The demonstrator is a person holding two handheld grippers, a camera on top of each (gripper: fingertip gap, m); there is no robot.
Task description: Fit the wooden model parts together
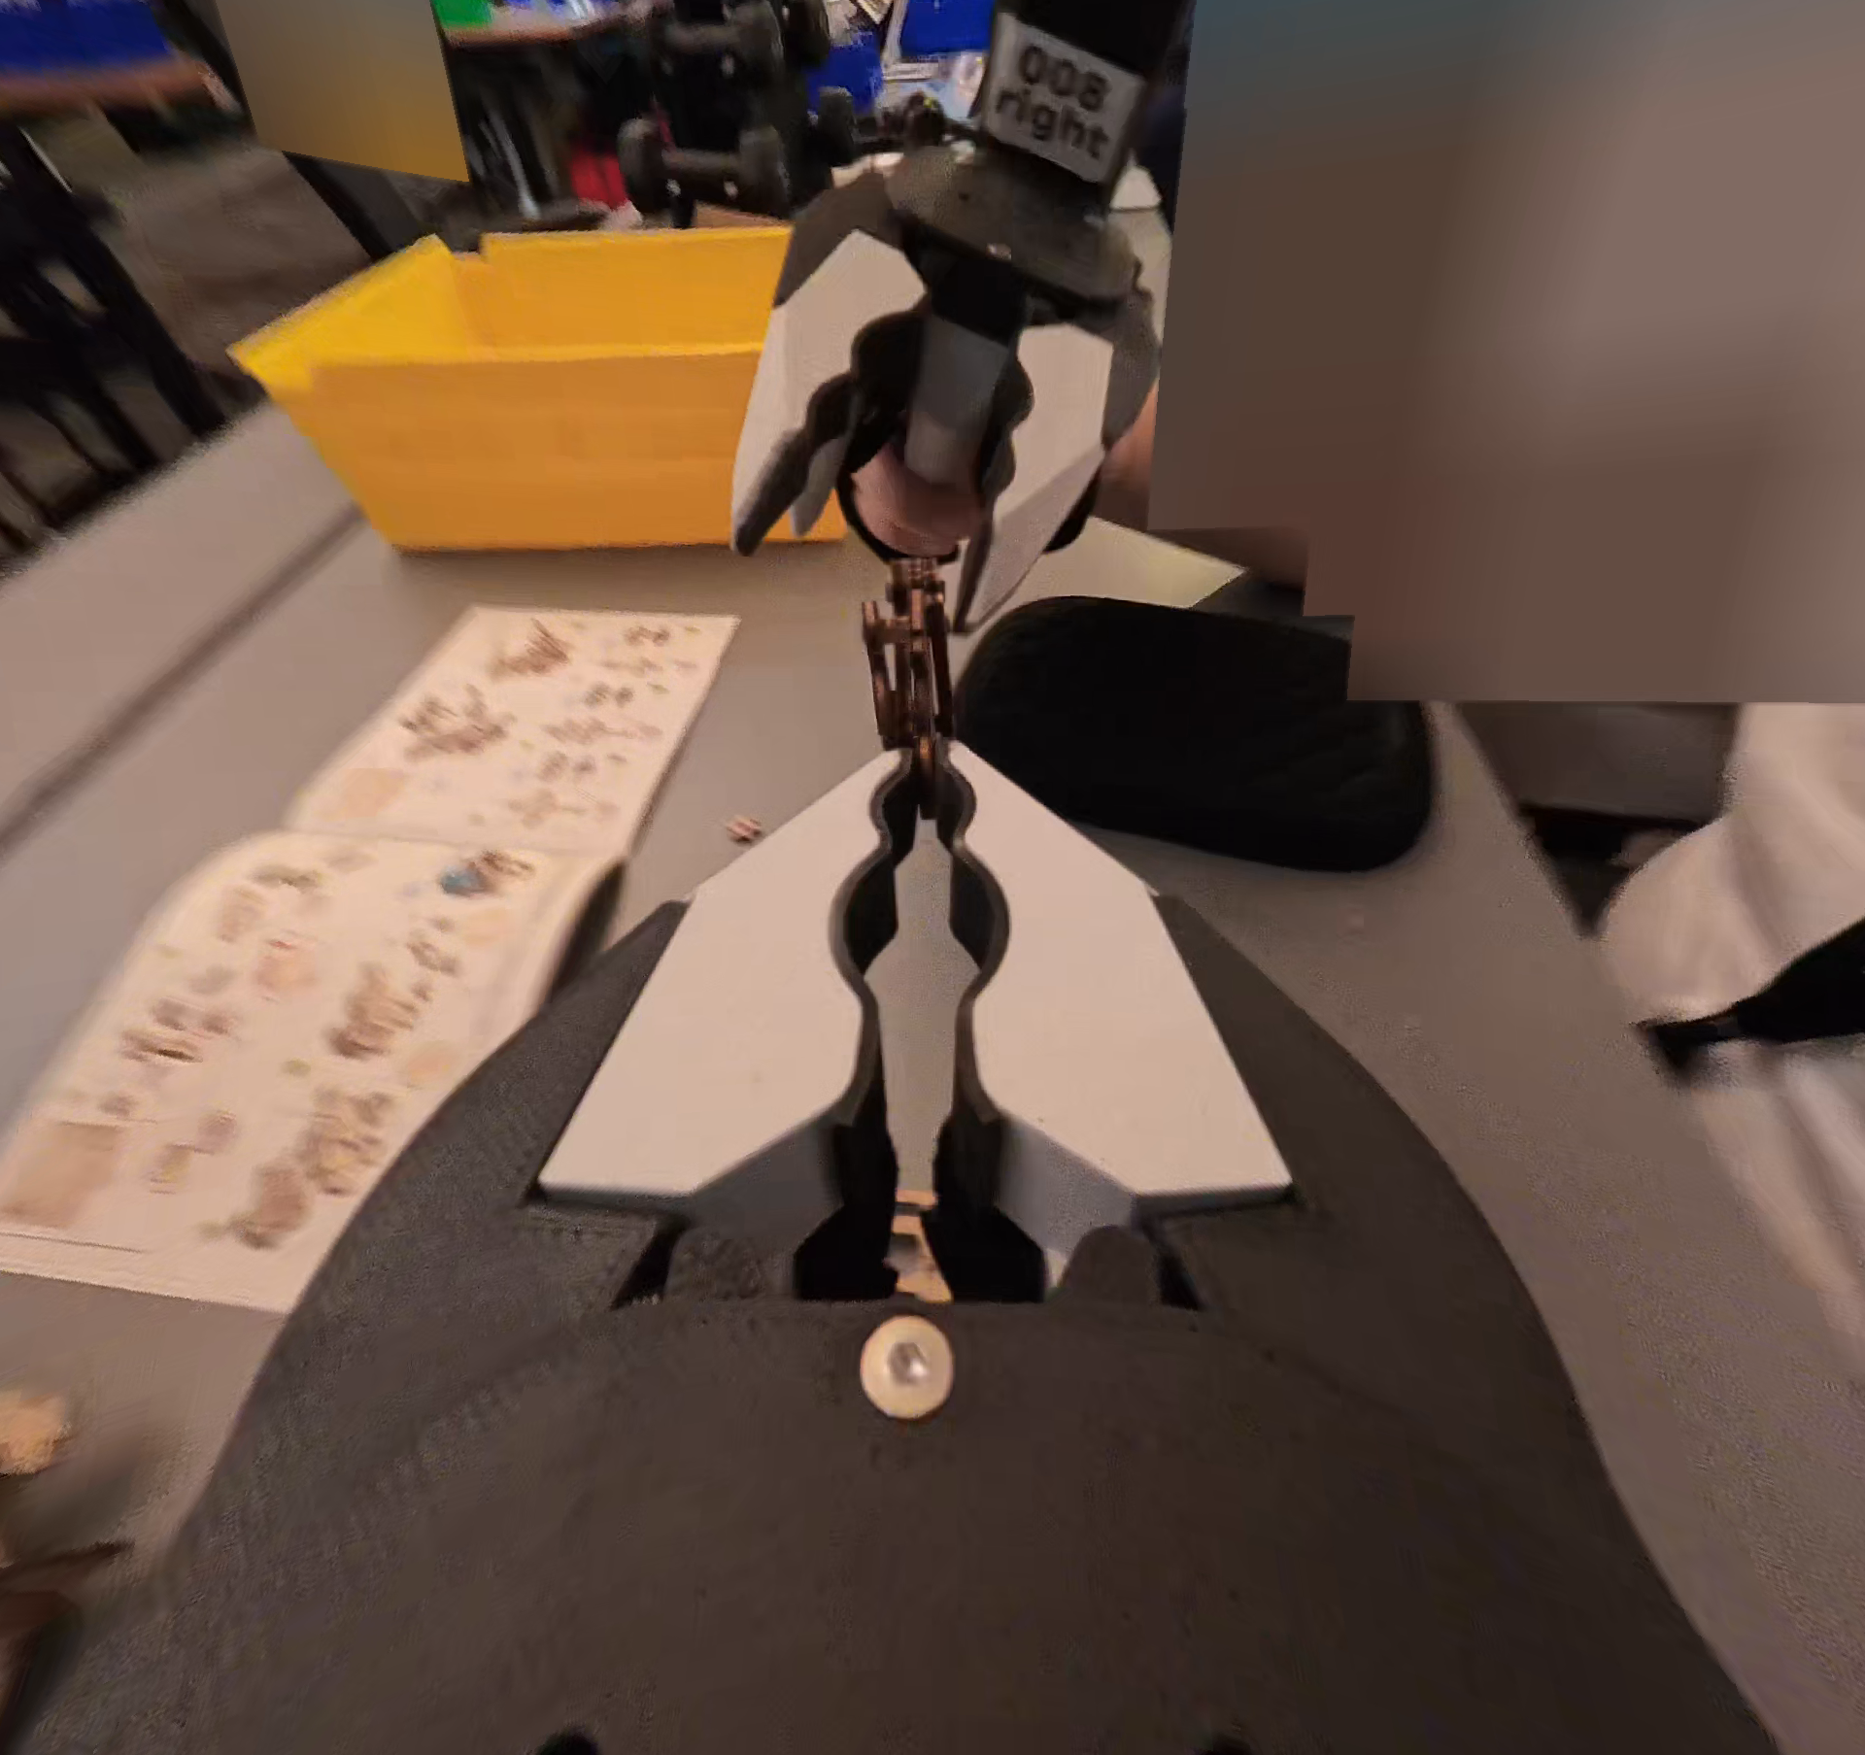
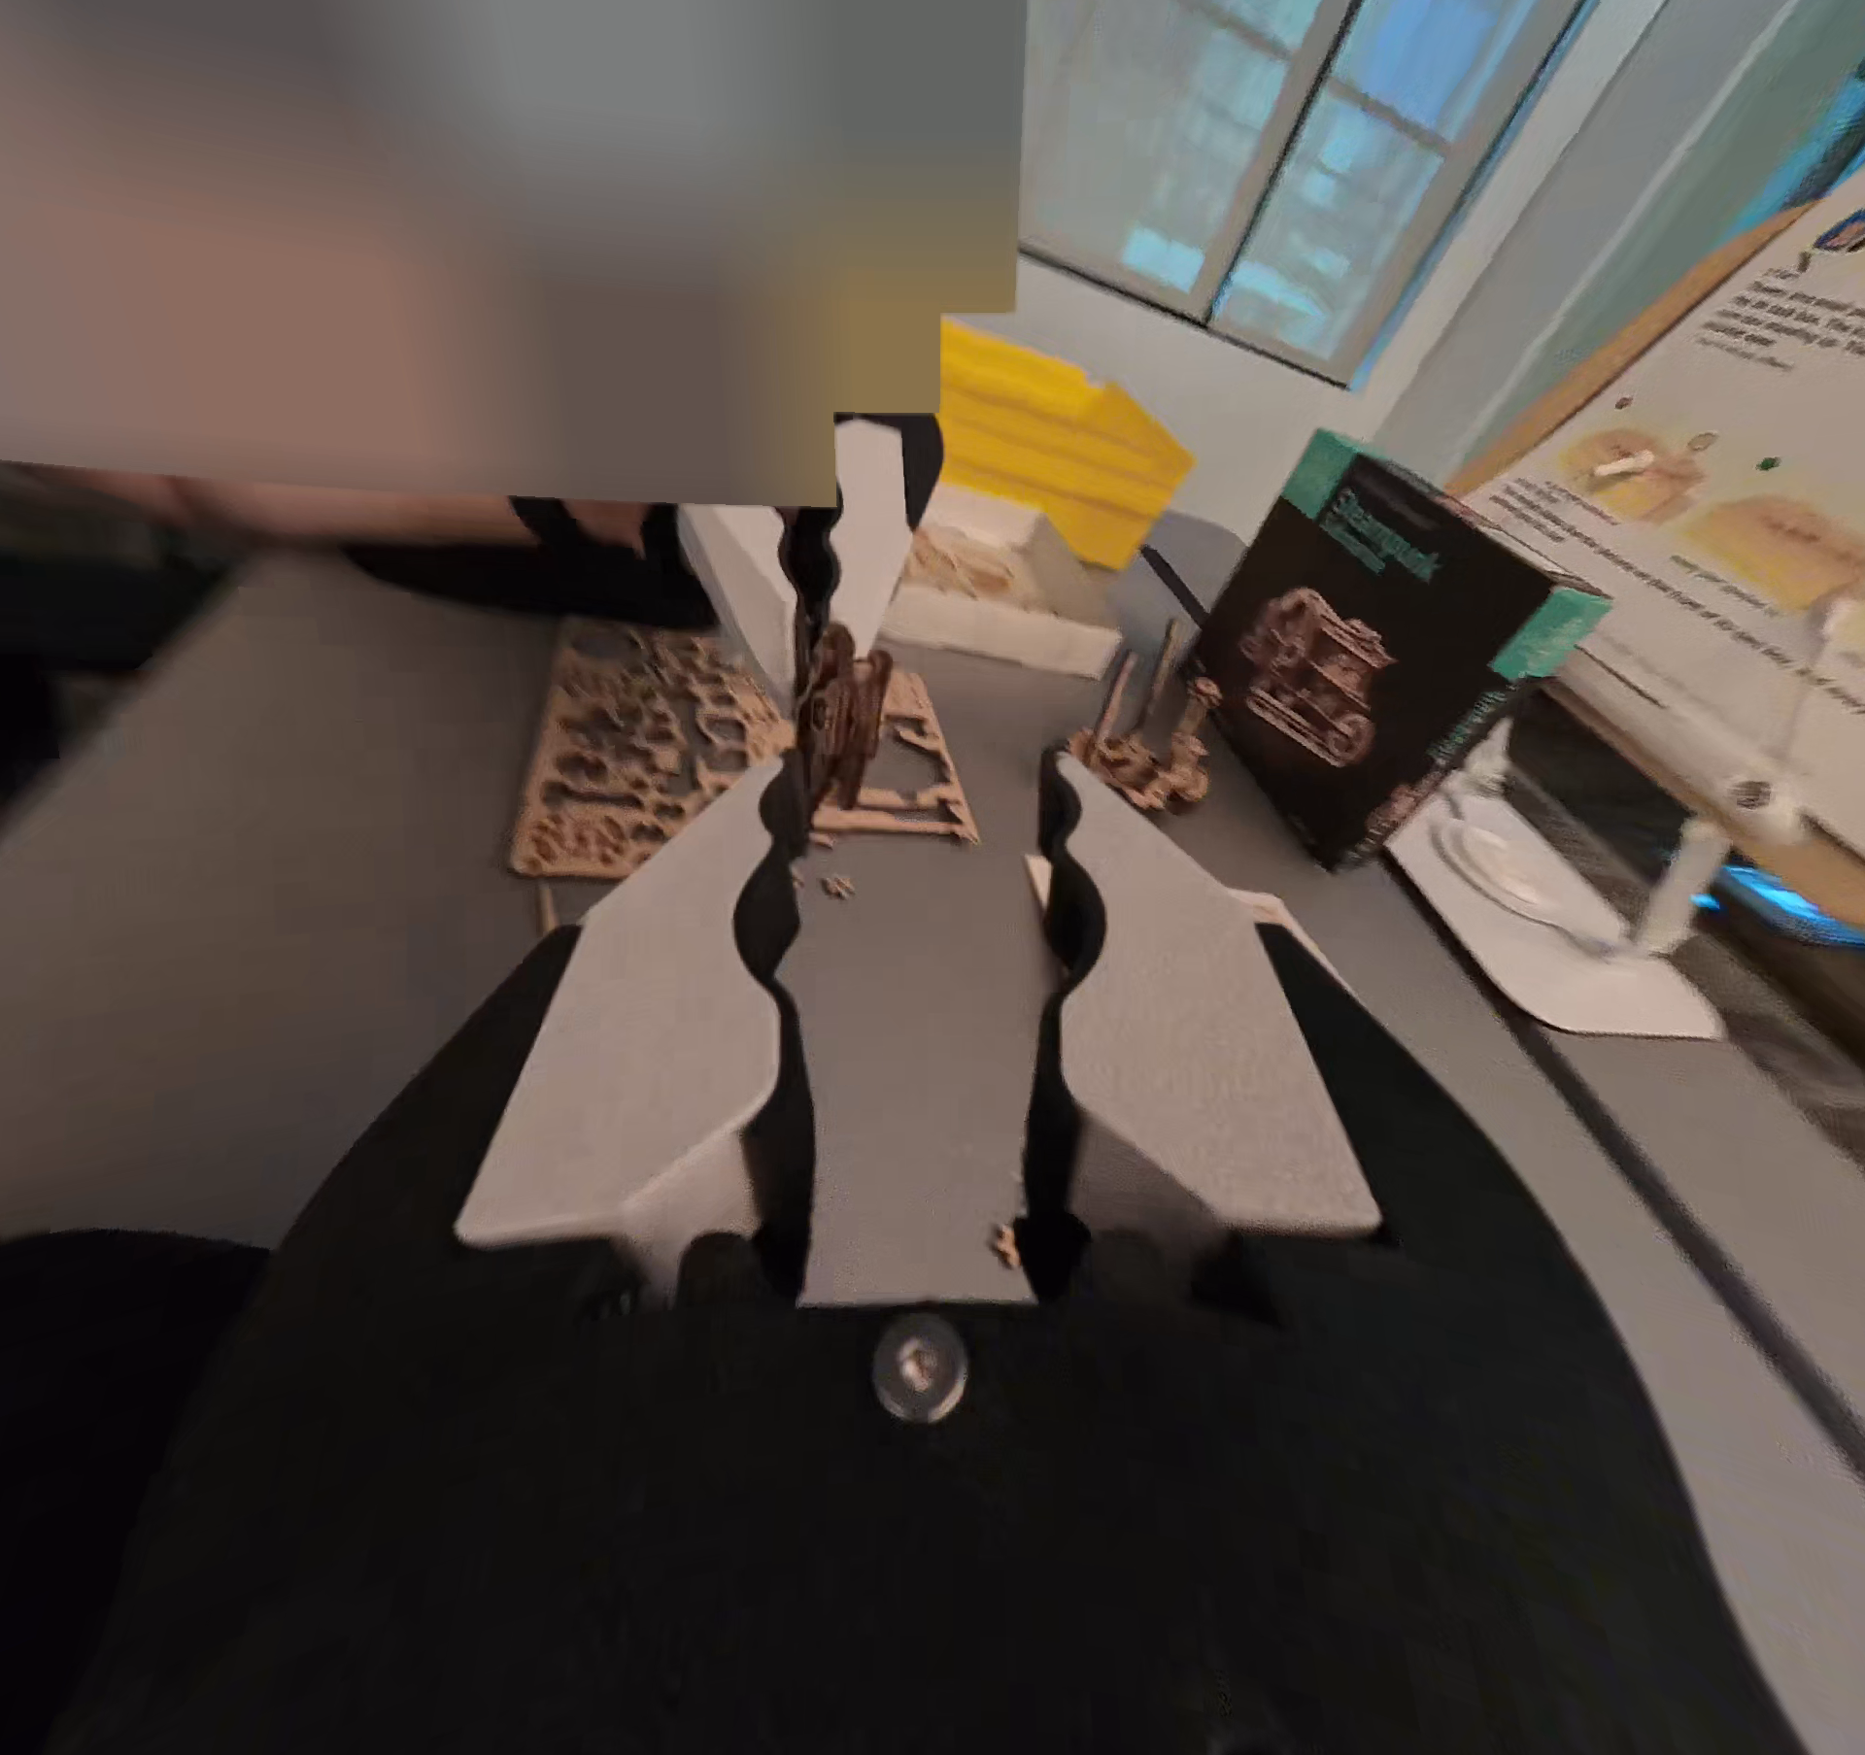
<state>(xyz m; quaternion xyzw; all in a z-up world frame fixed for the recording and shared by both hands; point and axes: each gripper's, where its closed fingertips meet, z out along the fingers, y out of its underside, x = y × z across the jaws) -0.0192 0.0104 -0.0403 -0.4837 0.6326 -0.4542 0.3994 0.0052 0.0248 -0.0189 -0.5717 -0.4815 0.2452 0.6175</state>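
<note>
My left gripper (image 1: 920, 778) is shut on the lower end of a small dark wooden model assembly (image 1: 906, 667) and holds it above the grey table (image 1: 1312, 1000). My right gripper (image 1: 863, 576) faces it from beyond, with its jaws wide open and the assembly's far end between them. In the right wrist view my right gripper (image 2: 918, 778) is open and holds nothing. The assembly (image 2: 843, 708) stands close by its left fingertip (image 2: 777, 798), pinched by my left gripper (image 2: 812, 637).
A yellow bin (image 1: 545, 395) stands at the back. An open instruction booklet (image 1: 404, 849) lies on the left and a black pad (image 1: 1191, 728) on the right. A punched-out wooden sheet (image 2: 646, 748), a second part-built piece (image 2: 1150, 758), a dark box (image 2: 1393, 657) and loose bits (image 2: 838, 884) sit on the table. Tip to tip, the grippers are about 4 cm apart.
</note>
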